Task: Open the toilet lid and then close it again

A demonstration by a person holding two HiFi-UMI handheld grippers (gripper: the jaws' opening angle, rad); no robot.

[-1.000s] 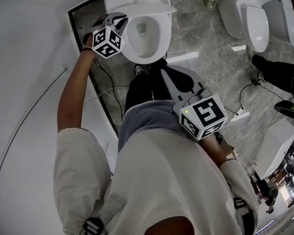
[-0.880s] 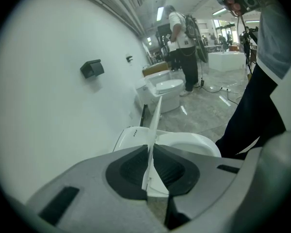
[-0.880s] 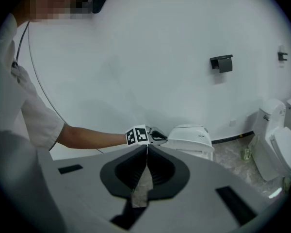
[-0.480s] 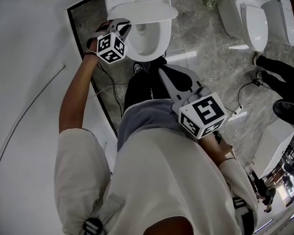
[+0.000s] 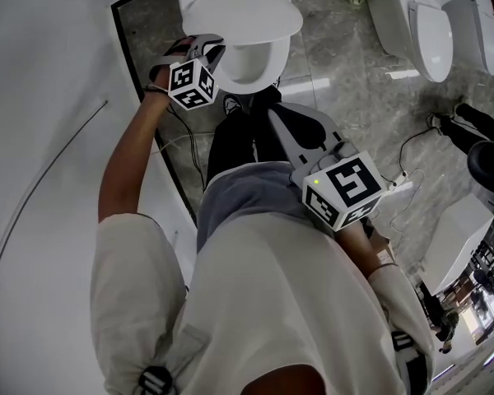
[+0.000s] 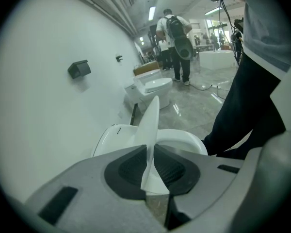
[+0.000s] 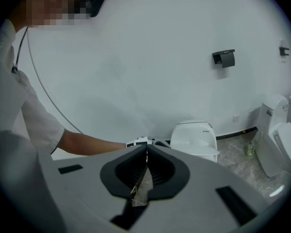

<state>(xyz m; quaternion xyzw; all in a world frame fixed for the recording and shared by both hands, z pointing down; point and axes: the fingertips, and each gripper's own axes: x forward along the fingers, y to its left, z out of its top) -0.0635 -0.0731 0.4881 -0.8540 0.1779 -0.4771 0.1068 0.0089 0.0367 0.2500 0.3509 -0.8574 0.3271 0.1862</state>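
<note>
Now: left gripper clamps the toilet lid, right gripper shut and empty

Head view: left gripper [image 5: 211,44] is up at the near-left edge of the toilet lid [image 5: 243,18]. The lid hangs partway over the bowl [image 5: 249,66], neither upright nor flat. This view does not show the jaw contact. Right gripper [image 5: 274,115] sits low by the person's waist, well apart from the toilet and pointing toward it. More toilets [image 5: 432,23] stand at top right on the marble floor [image 5: 337,64].

Left gripper view fills that in. Both pads are pressed onto the lid's thin white rim [image 6: 152,118], which shows edge-on and runs up between the jaws of the left gripper [image 6: 150,152]. The seat rim [image 6: 186,141] curves behind. Only this view shows two people standing in the distance [image 6: 174,33] and a black wall box [image 6: 79,69].

Right gripper view: jaws of the right gripper [image 7: 146,148] are together with nothing between them. It shows the toilet from the side, the lid [image 7: 196,151] tilted down over the bowl. The person's left forearm [image 7: 89,142] reaches in toward the toilet. The left gripper's jaws are hidden behind the right jaw tips.
</note>
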